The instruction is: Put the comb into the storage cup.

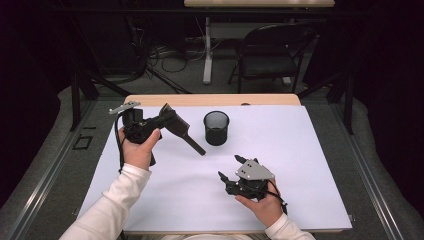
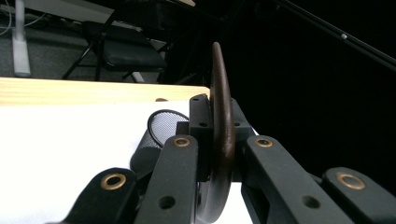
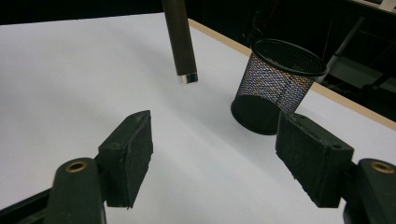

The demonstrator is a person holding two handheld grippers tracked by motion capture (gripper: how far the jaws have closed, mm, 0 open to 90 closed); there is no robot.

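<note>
A dark brown utensil (image 1: 189, 138) with a flat curved head and a long round handle is clamped in my left gripper (image 1: 170, 118) at the table's back left. Its handle slants down and right, ending in a silver cap just above the white sheet. In the left gripper view the utensil (image 2: 222, 93) stands edge-on between the jaws of the left gripper (image 2: 219, 122). A black mesh cup (image 1: 216, 128) stands upright just right of the handle. My right gripper (image 1: 229, 167) rests open near the front, pointing toward the cup (image 3: 275, 86) and the handle's end (image 3: 180, 37).
A white sheet (image 1: 300, 165) covers most of the wooden table (image 1: 210, 99). Behind the table on the floor are a folding chair (image 1: 270, 52), a white table leg (image 1: 207, 50) and loose cables.
</note>
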